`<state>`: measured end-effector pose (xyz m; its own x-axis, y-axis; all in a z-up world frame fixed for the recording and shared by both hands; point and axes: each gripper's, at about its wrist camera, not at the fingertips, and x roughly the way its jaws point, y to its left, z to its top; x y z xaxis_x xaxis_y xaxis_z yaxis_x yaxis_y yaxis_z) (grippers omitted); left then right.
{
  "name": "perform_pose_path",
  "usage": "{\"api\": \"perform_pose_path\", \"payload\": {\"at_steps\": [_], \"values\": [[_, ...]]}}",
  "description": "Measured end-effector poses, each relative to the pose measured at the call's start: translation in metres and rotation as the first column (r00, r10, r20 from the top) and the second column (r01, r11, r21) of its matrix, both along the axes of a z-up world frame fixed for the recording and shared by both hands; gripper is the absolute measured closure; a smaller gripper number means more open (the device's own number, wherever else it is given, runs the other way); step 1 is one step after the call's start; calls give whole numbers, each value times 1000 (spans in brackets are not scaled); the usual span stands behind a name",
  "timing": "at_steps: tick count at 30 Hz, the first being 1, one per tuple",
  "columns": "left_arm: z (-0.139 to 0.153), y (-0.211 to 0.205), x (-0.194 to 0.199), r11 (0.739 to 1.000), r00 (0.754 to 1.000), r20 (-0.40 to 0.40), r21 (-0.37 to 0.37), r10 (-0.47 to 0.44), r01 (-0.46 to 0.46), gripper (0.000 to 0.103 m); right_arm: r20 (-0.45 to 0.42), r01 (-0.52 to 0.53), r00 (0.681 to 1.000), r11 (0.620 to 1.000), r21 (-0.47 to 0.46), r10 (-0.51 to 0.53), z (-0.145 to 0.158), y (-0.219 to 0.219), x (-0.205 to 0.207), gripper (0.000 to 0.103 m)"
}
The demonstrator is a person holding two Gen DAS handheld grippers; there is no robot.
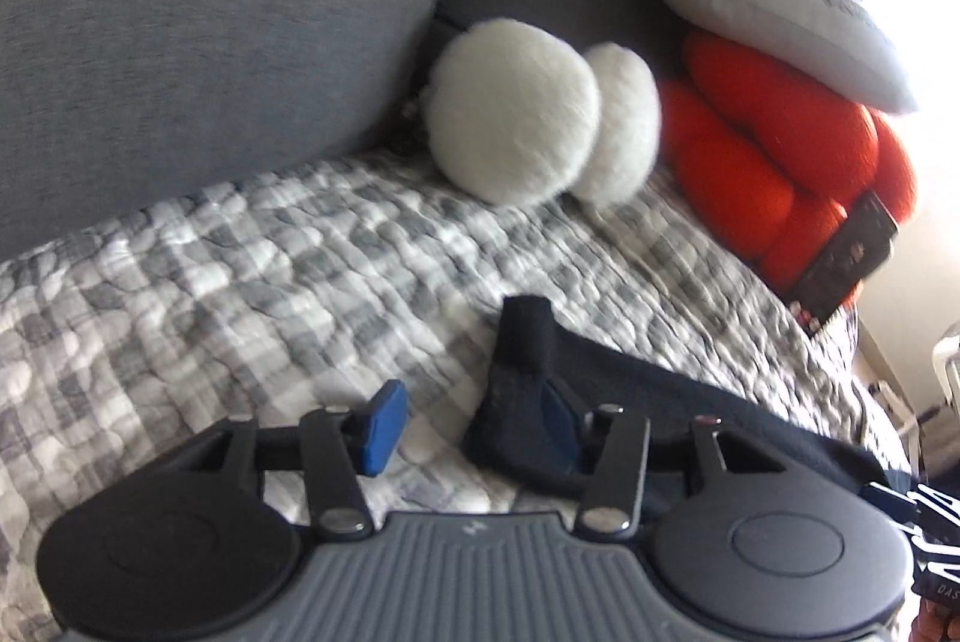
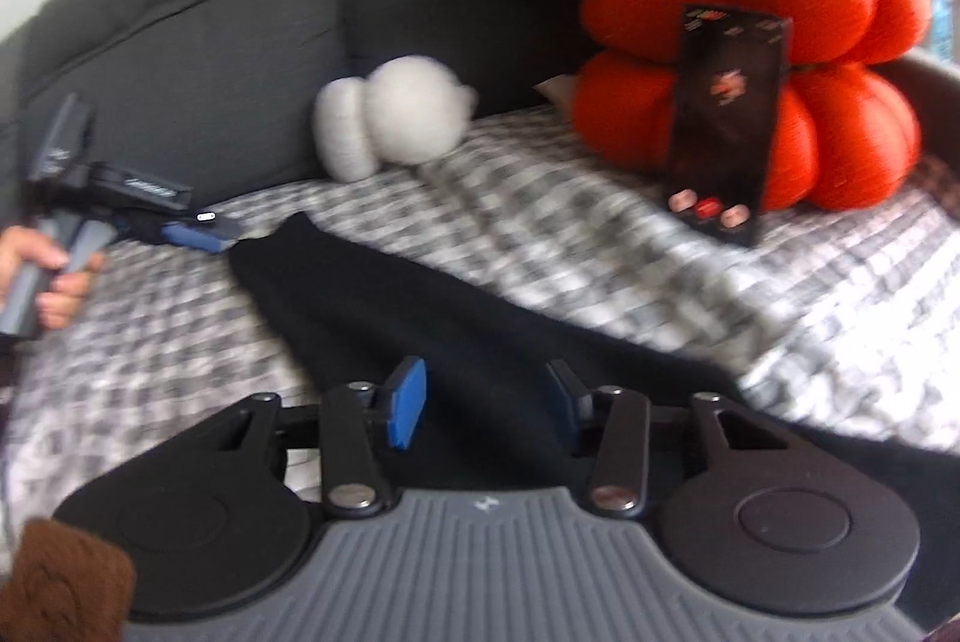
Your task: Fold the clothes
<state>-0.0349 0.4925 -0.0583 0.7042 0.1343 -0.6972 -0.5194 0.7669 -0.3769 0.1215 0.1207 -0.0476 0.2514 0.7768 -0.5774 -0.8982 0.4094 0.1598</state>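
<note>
While both grippers stand part open over the dark garment (image 2: 420, 318), which lies flat on the checked quilt (image 2: 540, 222), a fold looks just laid. The left gripper (image 1: 474, 426) has cloth draped over one finger, unpinched; the right gripper (image 2: 489, 402) holds nothing. Next comes regripping an edge. Open quilt lies far and left; cushions (image 2: 750, 60) crowd the far right.

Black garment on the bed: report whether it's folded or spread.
Spread flat: the black garment lies stretched along the checked quilt; no stacked layers show.
</note>
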Motion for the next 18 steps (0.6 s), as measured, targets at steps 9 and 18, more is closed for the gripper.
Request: {"api": "perform_pose_path", "payload": {"at_steps": [9,18], "values": [[3,-17,4,978,993,-96,203,67,-46,63,-59,-54,997,998,-36,52,-17,13,-14,65],[23,-43,6,966,992,80,247,-94,72,52,-22,30,999,1000,-2,-30,-2,-11,-7,62]]}}
